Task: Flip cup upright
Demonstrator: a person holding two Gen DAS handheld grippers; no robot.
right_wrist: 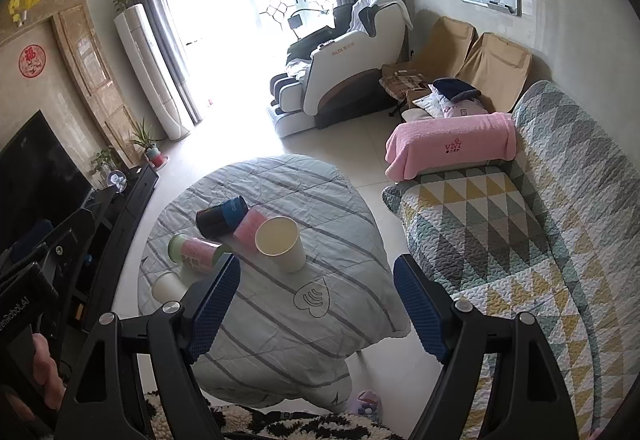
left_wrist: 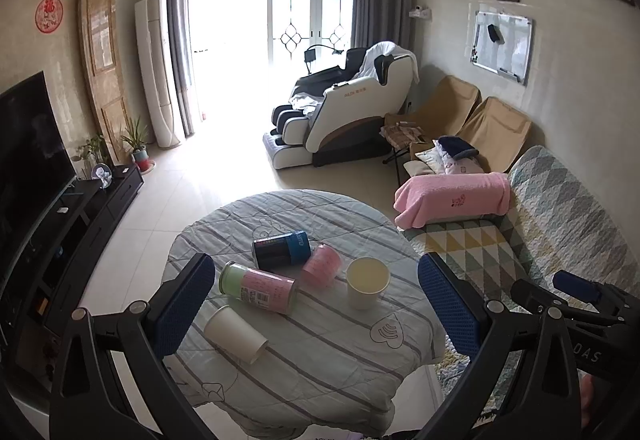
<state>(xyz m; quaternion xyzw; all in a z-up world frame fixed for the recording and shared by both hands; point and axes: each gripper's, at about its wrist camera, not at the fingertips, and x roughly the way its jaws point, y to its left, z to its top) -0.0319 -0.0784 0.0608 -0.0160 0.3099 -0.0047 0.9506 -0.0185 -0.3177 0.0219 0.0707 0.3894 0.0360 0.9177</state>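
A white paper cup [left_wrist: 235, 333] lies on its side on the round cloth-covered table [left_wrist: 320, 360], near its left edge; it also shows in the right wrist view [right_wrist: 168, 286], partly hidden by a finger. A second paper cup [left_wrist: 367, 282] [right_wrist: 280, 243] stands upright near the table's middle. My left gripper [left_wrist: 316, 308] is open and empty, held above the table's near side with the lying cup just right of its left finger. My right gripper [right_wrist: 316, 310] is open and empty, above the table's right part. It shows at the right edge of the left wrist view [left_wrist: 576, 292].
Three cans lie on the table: a dark blue one [left_wrist: 282, 249], a pink one [left_wrist: 321, 265] and a green-and-pink one [left_wrist: 258, 287]. A quilted sofa [right_wrist: 520, 240] with a pink towel [right_wrist: 448, 148] stands at the right. A TV stand [left_wrist: 80, 224] runs along the left.
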